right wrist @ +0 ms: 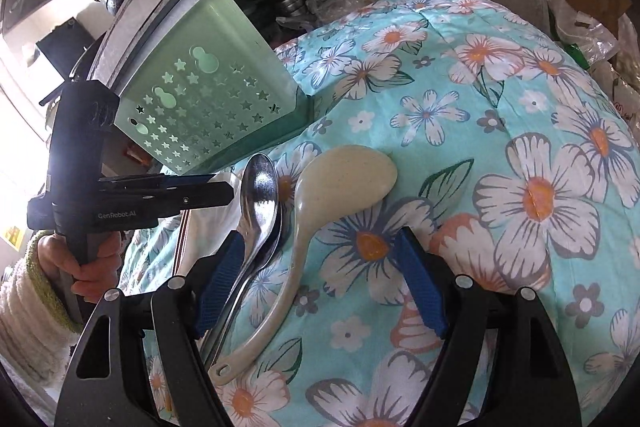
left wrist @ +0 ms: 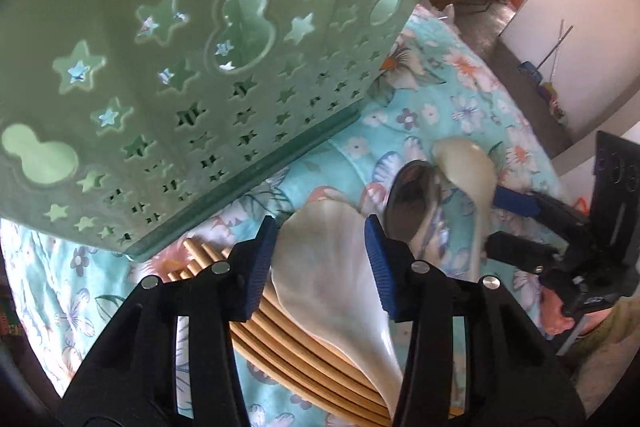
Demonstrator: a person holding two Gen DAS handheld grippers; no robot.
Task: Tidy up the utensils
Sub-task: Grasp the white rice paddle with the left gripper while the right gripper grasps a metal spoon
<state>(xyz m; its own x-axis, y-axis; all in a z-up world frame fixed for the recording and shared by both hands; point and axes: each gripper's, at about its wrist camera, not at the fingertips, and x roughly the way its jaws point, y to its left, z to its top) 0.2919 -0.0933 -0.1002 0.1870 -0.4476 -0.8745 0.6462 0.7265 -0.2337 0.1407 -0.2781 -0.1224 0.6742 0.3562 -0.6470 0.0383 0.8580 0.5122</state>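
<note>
**A:** What's your left tool (left wrist: 320,227) doing?

**B:** I have it pointing steeply down, about half closed. Its blue pads (left wrist: 260,267) sit against both edges of the white spoon (left wrist: 328,287), so it's clamped on that. The spoon lies across a bundle of chopsticks (left wrist: 280,339), just in front of the green holder (left wrist: 200,47).

**A:** And the right tool (right wrist: 320,239)?

**B:** It's spread wide and gripping nothing. The cream spoon's (right wrist: 344,171) handle runs between its jaws. The metal spoons (right wrist: 260,187) lie against the inside of its left pad.

**A:** What's the count?

**B:** I see one white spoon, one cream spoon and what looks like two metal spoons, one stacked on the other. There's one holder, standing on the flowered cloth (right wrist: 520,107). There are several chopsticks, but I can't count them. Every utensil is on the cloth, outside the holder.
</note>
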